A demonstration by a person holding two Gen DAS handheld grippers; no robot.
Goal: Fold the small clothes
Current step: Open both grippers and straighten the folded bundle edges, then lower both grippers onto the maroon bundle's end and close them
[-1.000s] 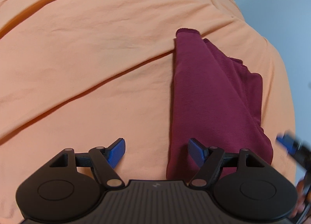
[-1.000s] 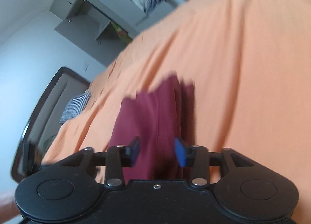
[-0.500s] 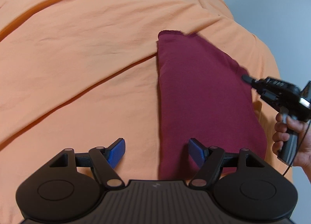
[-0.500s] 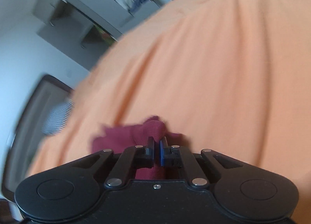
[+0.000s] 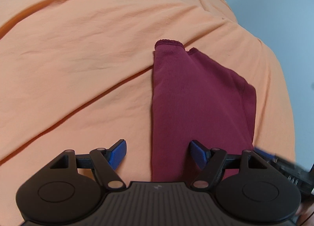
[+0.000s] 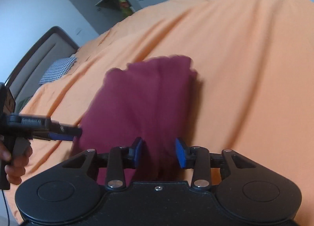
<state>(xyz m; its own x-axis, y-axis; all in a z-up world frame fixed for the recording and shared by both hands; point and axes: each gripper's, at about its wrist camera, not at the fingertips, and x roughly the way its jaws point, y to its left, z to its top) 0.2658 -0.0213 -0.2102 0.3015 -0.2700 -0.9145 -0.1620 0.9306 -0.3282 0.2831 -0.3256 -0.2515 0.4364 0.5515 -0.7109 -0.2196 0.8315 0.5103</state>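
The orange bedsheet (image 5: pixel 78 59) covers the whole work surface, creased in long diagonal folds. On it, toward my right side and near the bed's edge, lies the maroon garment (image 5: pixel 192 108), folded into a long narrow strip with its hemmed end pointing away from me; a second layer shows along its right edge.

My left gripper (image 5: pixel 158 152) is spread wide, holding nothing; its right finger sits over the garment's near end and its left finger over bare sheet.

My right gripper (image 6: pixel 158 152) is likewise parted, both blue pads over the garment's near end without clamping it.

A checked pillow (image 6: pixel 57 70) rests by the headboard.
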